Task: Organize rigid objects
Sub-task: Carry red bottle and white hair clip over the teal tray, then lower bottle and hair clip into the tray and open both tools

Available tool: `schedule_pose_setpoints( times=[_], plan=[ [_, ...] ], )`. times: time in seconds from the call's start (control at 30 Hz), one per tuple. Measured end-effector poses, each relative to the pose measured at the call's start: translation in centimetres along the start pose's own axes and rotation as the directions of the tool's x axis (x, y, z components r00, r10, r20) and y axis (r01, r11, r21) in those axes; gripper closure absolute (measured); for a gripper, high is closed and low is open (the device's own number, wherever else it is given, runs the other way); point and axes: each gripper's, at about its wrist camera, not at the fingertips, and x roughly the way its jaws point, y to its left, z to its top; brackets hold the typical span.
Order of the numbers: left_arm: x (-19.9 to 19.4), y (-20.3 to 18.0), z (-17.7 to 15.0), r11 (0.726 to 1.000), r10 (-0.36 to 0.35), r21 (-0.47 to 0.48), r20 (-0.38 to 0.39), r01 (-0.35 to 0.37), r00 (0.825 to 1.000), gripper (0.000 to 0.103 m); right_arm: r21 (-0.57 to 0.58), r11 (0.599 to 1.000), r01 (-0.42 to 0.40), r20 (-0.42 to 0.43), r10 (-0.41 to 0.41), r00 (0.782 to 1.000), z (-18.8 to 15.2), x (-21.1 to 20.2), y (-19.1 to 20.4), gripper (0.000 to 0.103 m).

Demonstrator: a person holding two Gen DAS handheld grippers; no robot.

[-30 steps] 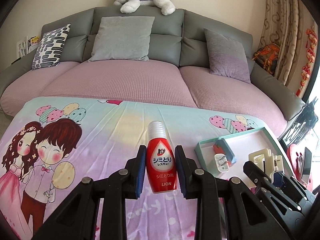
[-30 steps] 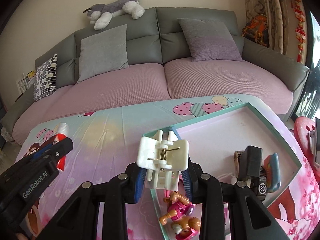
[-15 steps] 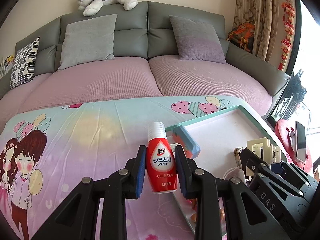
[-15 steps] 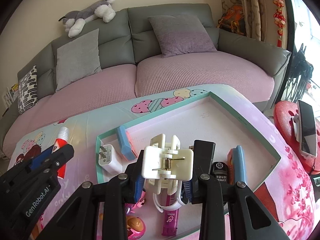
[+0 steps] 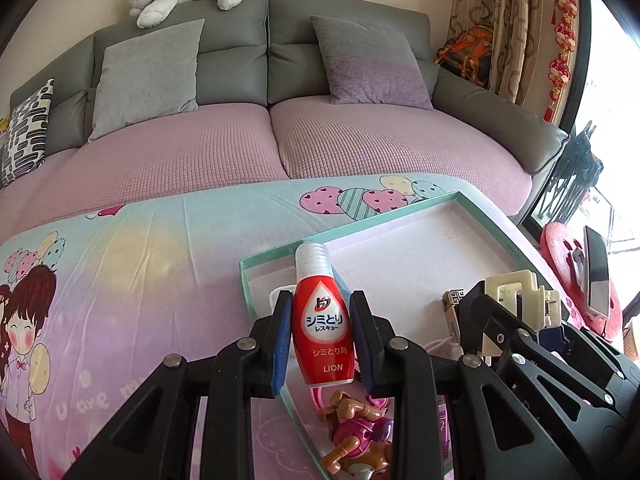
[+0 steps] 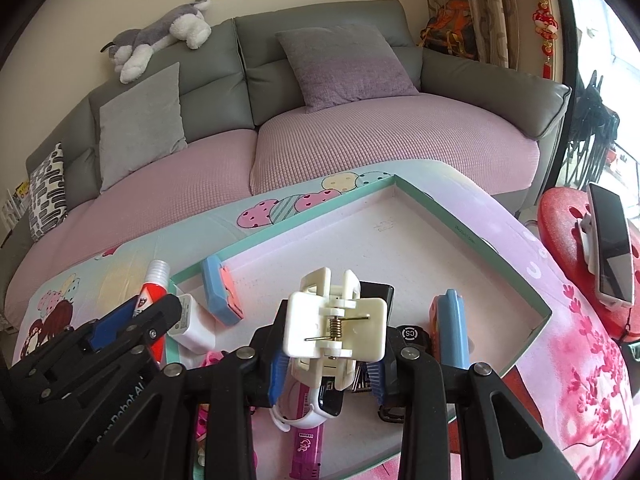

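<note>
- The left hand-held gripper (image 5: pixel 320 340) is clamping a small red stain-remover bottle (image 5: pixel 322 332) across its widest part, jaws narrowly apart and pressing both flanks, cap pointing away and up.
- The bottle is hanging over the near-left corner of the teal-rimmed tray (image 5: pixel 244 280), which is lying on the cartoon-print tabletop (image 5: pixel 132 280).
- The right hand-held gripper (image 6: pixel 328 364) is pinching a cream plastic spring clip (image 6: pixel 334 328) by its lower end, jaws close together, hinge and wire spring facing the camera.
- The clip is hovering above the near middle of the tray, over a white wristband (image 6: pixel 304 412) and a purple lighter (image 6: pixel 306 448).
- The bottle looks light, stiff and glossy, so it is probably slippery; the belly below the shoulder seems the safest place to grip, since the taper would let it slide.
- The clip appears hard, light and somewhat brittle; holding its flat plates looks wiser than squeezing the levers, which would spring it open.
- Already lying in the tray are blue-and-orange blocks (image 6: pixel 220 292), a white charger (image 6: pixel 190 324) and a pink toy pup (image 5: pixel 356 440).
</note>
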Motion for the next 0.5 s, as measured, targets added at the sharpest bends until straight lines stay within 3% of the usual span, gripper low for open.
schedule_pose_setpoints(
  times=[0.5],
  plan=[
    [1.6, 0.0, -0.6, 0.999, -0.041, -0.026, -0.054, 0.039, 0.998, 0.073, -0.006, 1.000, -0.001, -0.021, 0.001, 1.000, -0.2, 0.7, -0.1, 0.068]
  ],
)
